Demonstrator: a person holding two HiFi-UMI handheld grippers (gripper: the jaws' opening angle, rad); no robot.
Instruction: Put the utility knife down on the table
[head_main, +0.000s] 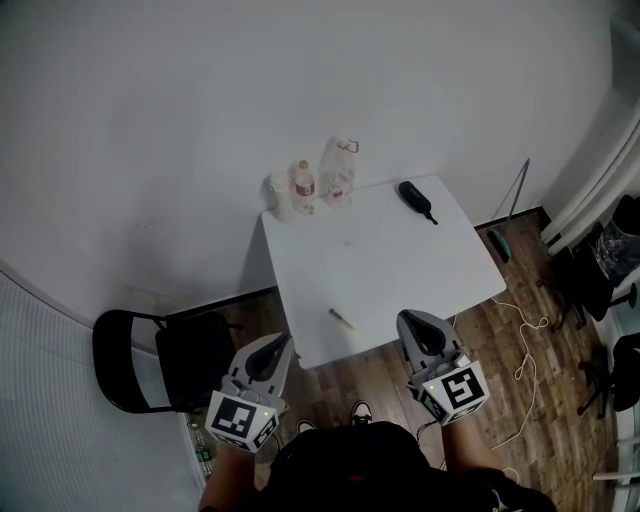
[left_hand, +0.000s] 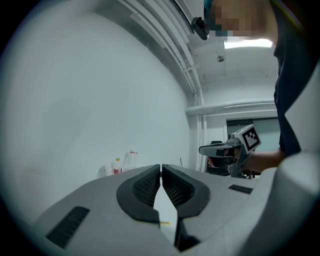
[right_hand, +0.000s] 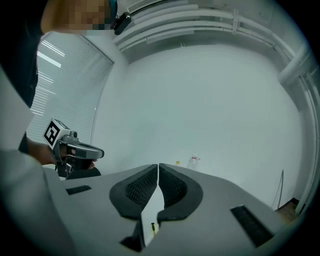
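Both tongs were shut, jaws pressed together on nothing. The left gripper (head_main: 284, 342) and the right gripper (head_main: 407, 320) were held side by side at the near edge of the table (head_main: 400, 260), pointing forward across it. The utility knife (head_main: 341, 319) lay on the table close to that near edge, between the two grippers and touched by neither.

The white table (head_main: 400, 265) is holding 3 bottles (head_main: 304, 187) standing close together at its far left corner, a black thing (head_main: 416, 198) lying near its far right corner, and a small utility knife (head_main: 341, 319) lying alone near its front edge.
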